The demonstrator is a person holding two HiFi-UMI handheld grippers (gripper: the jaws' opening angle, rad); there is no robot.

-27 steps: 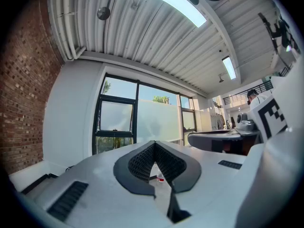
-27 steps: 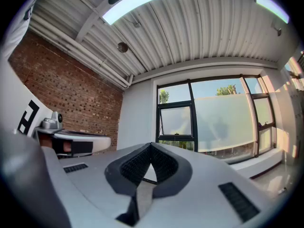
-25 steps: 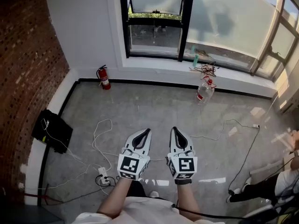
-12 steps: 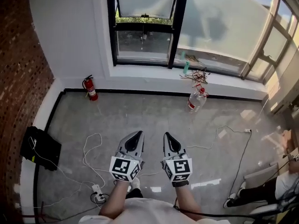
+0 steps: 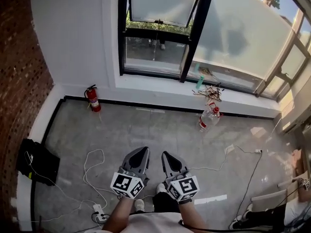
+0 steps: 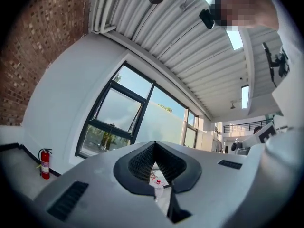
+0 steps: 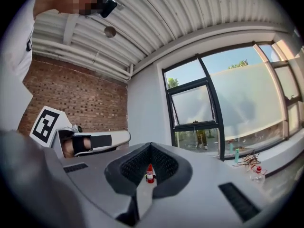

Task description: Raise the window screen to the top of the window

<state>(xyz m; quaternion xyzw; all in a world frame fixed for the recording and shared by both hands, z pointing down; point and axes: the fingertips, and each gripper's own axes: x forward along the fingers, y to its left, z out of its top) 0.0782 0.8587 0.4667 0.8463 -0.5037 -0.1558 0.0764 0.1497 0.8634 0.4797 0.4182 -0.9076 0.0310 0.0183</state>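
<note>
Left gripper (image 5: 142, 150) and right gripper (image 5: 166, 154) fingers closed, empty; red-capped clear bottle (image 5: 209, 118) on floor (image 5: 146, 125)

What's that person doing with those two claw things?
A person faces the window with a gripper in each hand. The left gripper and right gripper are both shut and empty, side by side over the floor, well short of the window. A fire extinguisher and a water bottle sit below it. Nothing at the window is touched yet.
</note>
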